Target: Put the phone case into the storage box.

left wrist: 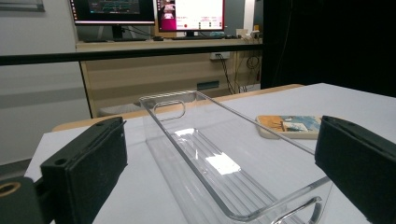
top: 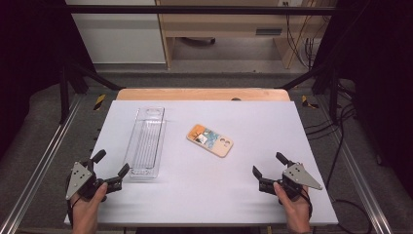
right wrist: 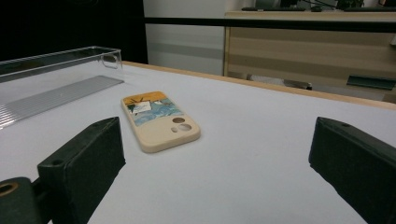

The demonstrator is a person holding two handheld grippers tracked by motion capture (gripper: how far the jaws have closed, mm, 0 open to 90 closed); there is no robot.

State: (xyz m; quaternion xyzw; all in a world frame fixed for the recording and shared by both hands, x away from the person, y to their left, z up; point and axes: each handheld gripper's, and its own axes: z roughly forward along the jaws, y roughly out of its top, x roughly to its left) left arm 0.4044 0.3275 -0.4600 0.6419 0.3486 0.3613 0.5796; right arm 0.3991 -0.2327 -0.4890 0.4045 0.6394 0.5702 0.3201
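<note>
Jaws on both grippers stood spread wide and held nothing. The left gripper (top: pixel 112 168) hovered at the table's (top: pixel 272 195) seven o'clock corner, its jaws bracketing the near end of the tray (top: pixel 145 141) without touching it. The right gripper (top: pixel 269 169) waited at five o'clock, aimed toward eleven at the phone case (top: pixel 210 140), well apart from it. The case lay flat near the table's centre, at three o'clock from the tray, camera holes toward the right gripper.

Risks, as I judged them: the case was thin and flat, so jaws closing from above could skate over it or push it away. The clear tray looked light, so a nudge from the left jaws could slide it, and its glare hid the rim, inviting a case dropped on the wall.
</note>
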